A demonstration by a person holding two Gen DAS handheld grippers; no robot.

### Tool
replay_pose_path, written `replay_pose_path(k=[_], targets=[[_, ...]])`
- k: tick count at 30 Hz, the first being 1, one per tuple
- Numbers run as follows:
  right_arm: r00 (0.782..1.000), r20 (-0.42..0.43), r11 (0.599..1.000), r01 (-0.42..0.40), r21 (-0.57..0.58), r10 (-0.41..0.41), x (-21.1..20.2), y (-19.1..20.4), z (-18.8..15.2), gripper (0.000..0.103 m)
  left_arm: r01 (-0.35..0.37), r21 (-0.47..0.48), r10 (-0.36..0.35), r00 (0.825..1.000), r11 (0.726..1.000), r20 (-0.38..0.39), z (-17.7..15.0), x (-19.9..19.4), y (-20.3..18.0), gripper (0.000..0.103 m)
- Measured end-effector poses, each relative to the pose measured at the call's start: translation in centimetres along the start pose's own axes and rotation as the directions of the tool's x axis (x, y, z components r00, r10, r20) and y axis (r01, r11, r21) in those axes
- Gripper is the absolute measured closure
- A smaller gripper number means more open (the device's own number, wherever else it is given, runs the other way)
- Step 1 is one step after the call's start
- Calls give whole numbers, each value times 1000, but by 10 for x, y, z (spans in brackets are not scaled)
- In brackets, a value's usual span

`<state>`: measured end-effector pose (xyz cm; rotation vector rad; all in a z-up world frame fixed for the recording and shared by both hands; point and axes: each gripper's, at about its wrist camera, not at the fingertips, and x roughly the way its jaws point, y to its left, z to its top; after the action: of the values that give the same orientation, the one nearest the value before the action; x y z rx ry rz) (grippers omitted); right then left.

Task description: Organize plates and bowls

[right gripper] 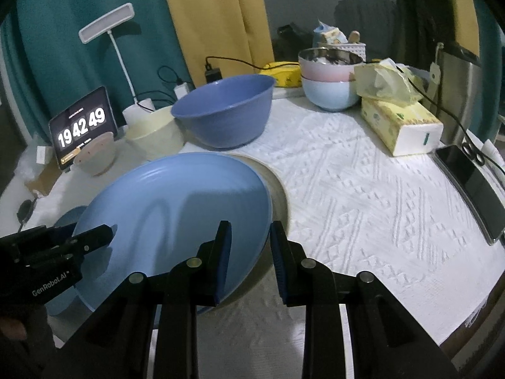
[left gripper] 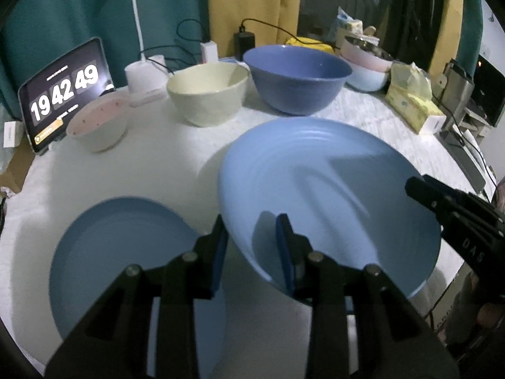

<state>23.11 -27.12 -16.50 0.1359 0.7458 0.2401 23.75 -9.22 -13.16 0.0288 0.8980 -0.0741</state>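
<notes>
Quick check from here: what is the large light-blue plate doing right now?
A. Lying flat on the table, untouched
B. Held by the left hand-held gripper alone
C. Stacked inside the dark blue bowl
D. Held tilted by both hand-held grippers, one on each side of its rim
D: the large light-blue plate is tilted, with the left hand-held gripper and right hand-held gripper each straddling its rim on opposite sides.

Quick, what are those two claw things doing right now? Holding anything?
Left gripper: closed on the near-left rim of the big light blue plate, lifted and tilted.
Right gripper: closed on the same plate's right rim.
</notes>
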Motion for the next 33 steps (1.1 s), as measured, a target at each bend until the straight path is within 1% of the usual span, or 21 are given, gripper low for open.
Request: replay_pose_path(k=[12,17,20,23,25,26,27,29,32,33], targets=[[1000,-18,1000,15,6,-15,18,-13,6,75,10,10,-10,1000,1000,-27,7,21,-6,70],[1000,-21,1000,20,4,-20,25,-14,10,75,-21,39,21,1000,999,-9,10,27,-10,70],[999,-28,1000,31,-1,-31,30,-14,11,75,-64,62,65,998,996,-21,11,33,-13,69],[998,-54,999,43,12,-42,36,-18,10,75,-47,44,50,997,998,-56,10,40,-8,68],[996,-77,999,49,21,-47,41,-20,7,75,-55,51,58,997,997,-49,9,40,-8,66],[995,-96,999,41,32,-38,44,-22,6,75,-57,51,59,997,997,-48,9,40,-8,65],[995,-99,999,25,40,-21,44,-23,5,74,-53,47,55,997,998,-48,8,40,-8,64],[995,-99,999,18,33,-14,44,-22,4,75,-45,39,47,998,998,-45,8,41,-7,60],[994,-114,1000,-5,16,7,45,-17,2,75,-21,43,23,999,999,-50,7,41,-7,60],[993,-116,1000,0,8,1,45,-15,1,75,-16,47,19,999,999,-51,6,40,-7,60]])
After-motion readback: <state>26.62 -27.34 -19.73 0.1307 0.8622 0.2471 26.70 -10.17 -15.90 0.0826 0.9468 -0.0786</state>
